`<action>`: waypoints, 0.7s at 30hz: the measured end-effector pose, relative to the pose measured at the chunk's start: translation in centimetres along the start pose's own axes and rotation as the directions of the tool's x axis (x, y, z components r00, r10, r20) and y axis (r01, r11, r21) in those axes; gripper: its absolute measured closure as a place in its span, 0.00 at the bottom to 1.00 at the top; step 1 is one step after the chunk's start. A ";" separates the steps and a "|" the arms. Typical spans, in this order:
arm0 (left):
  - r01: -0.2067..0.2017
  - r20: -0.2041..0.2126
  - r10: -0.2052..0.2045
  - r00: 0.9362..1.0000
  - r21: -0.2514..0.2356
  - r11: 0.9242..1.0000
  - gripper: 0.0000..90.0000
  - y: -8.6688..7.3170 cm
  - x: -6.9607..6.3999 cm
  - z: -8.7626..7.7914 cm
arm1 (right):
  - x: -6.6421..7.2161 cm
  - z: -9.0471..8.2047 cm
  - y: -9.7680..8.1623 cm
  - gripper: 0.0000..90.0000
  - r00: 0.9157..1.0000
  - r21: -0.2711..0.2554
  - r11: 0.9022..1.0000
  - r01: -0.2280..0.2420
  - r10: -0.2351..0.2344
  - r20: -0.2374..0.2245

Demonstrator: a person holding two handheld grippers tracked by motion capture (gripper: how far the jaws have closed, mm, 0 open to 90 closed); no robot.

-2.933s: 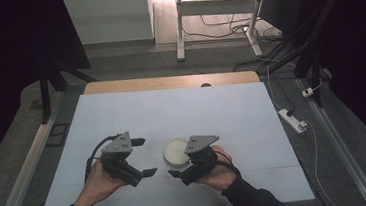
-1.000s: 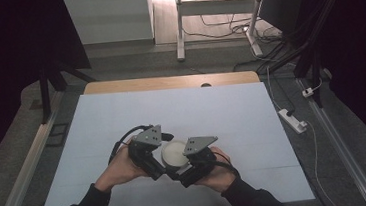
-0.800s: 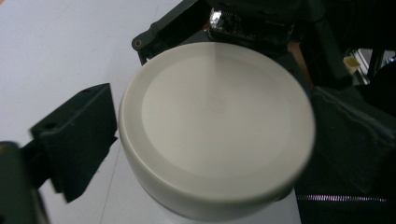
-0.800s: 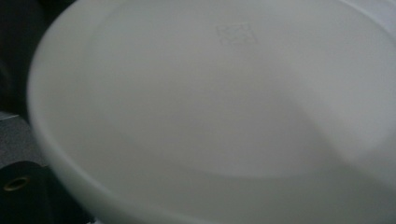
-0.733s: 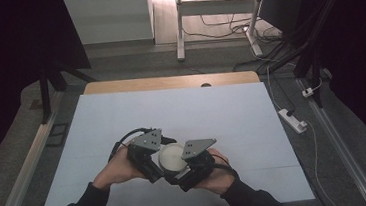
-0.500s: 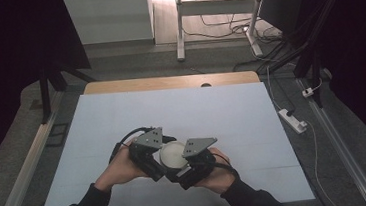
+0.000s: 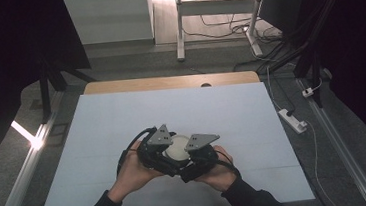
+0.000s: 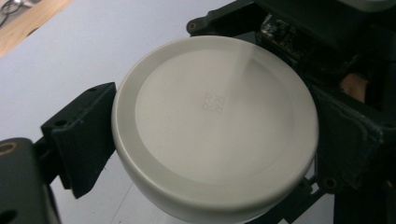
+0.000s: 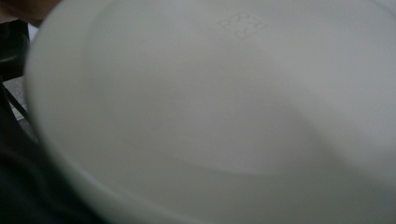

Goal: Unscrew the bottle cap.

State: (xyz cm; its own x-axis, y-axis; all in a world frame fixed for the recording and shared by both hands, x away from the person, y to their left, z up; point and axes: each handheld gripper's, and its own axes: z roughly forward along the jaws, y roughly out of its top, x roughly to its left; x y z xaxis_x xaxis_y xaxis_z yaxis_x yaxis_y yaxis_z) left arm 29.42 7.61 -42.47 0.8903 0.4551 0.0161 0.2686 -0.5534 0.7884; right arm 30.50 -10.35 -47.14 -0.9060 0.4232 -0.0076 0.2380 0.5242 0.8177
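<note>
Left gripper (image 7: 163, 152) has crossed the table (image 7: 122, 118) since the earliest frame and now meets the right gripper (image 7: 193, 157) at the round white container (image 7: 177, 147).

Largest first: the pale table carries the container near its front edge; the left jaws clamp its sides, while I cannot tell how the right jaws stand.

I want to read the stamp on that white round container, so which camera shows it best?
The left gripper view: the white container sits whole and sharp, its square stamp visible. The right gripper view is close and blurred; the high view shows a small patch between the grippers.
</note>
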 end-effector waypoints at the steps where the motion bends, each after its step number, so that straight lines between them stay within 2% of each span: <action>1: 0.005 -0.005 -0.005 1.000 -0.002 1.000 0.09 0.0 0.0 0.1 | -0.1 0.0 0.0 0.07 1.000 0.003 1.000 -0.003 0.003 0.003; 4: -0.013 0.019 0.013 1.000 -0.012 1.000 0.07 -0.1 0.1 0.1 | -0.2 0.0 -0.1 0.07 1.000 0.000 1.000 -0.004 0.004 0.000; 6: -0.023 0.054 0.024 0.998 -0.015 1.000 0.03 0.0 0.3 -0.1 | -0.1 -0.1 0.0 0.07 1.000 -0.004 1.000 0.004 -0.004 -0.008; 8: -0.057 0.080 0.058 0.995 -0.023 0.998 0.01 0.0 0.4 -0.5 | 0.0 -0.1 0.0 0.07 1.000 -0.009 1.000 0.011 -0.011 -0.023; 10: -0.113 0.083 0.114 0.990 -0.017 0.993 0.00 0.0 0.5 -0.9 | 0.1 -0.1 0.0 0.07 0.999 -0.013 1.000 0.018 -0.018 -0.038; 11: -0.141 0.093 0.142 0.985 -0.019 0.990 0.00 -0.1 0.6 -1.0 | 0.2 -0.1 0.0 0.07 0.999 -0.014 1.000 0.023 -0.024 -0.047; 12: -0.176 0.127 0.177 0.976 -0.020 0.984 0.00 -0.3 1.0 -1.3 | 0.3 -0.1 0.0 0.07 0.998 -0.017 0.999 0.029 -0.030 -0.057; 13: -0.192 0.155 0.194 0.969 -0.026 0.981 0.00 -0.4 1.2 -1.5 | 0.4 -0.1 0.0 0.07 0.997 -0.020 0.999 0.031 -0.033 -0.066; 14: -0.192 0.155 0.194 0.969 -0.026 0.981 0.00 -0.4 1.2 -1.5 | 0.4 -0.1 0.0 0.07 0.997 -0.020 0.999 0.031 -0.033 -0.066; 15: -0.208 0.184 0.210 0.960 -0.032 0.978 0.00 -0.6 1.4 -1.6 | 0.6 -0.1 0.1 0.07 0.995 -0.025 0.999 0.043 -0.045 -0.088; 16: -0.220 0.203 0.223 0.953 -0.041 0.975 0.00 -0.7 1.6 -1.7 | 0.6 -0.1 0.1 0.07 0.995 -0.025 0.999 0.043 -0.045 -0.088; 19: -0.246 0.242 0.257 0.936 -0.076 0.966 0.01 -0.9 1.8 -2.2 | 1.2 -0.1 0.2 0.07 0.989 -0.037 0.997 0.067 -0.072 -0.132; 21: -0.252 0.258 0.268 0.928 -0.093 0.963 0.02 -1.0 1.9 -2.3 | 1.3 -0.1 0.3 0.07 0.987 -0.041 0.997 0.070 -0.075 -0.139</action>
State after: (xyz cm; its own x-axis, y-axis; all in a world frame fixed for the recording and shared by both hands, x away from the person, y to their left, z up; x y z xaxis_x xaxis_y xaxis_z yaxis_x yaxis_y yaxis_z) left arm 29.95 10.65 -41.82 0.9932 0.0945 0.0674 0.0003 -0.5832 0.8123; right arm 29.33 -9.69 -46.91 -0.9611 0.2760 0.0113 0.1597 0.5218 0.8380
